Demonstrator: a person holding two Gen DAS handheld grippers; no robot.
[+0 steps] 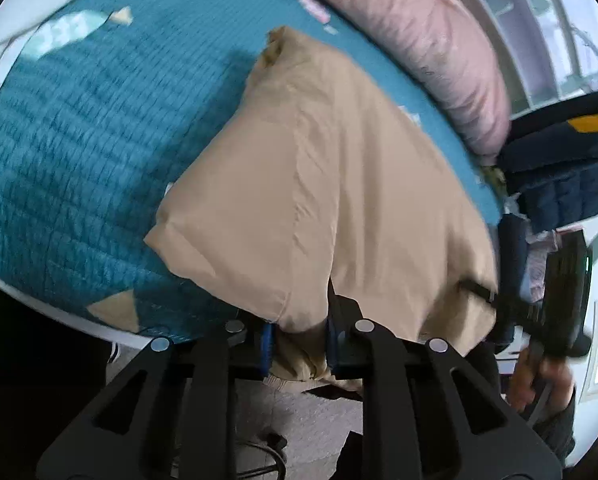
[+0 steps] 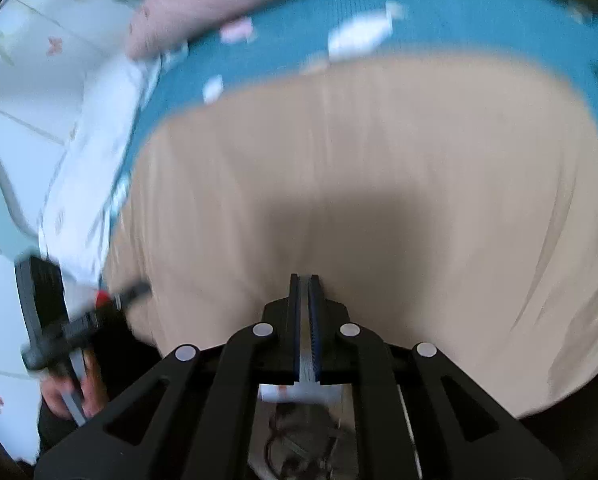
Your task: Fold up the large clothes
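One tan garment (image 1: 339,200) on one teal bedspread (image 1: 79,152). One pink pillow (image 1: 411,40), one navy jacket (image 1: 559,168). Two grippers: left gripper (image 1: 299,344), right gripper (image 2: 305,320).

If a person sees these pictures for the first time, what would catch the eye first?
First, the big beige garment spread over the teal bed cover, filling the middle of both views. Next, the left tongs, shut on a bunch of its near edge. Behind it, a pink pillow lies along the cover's far side.
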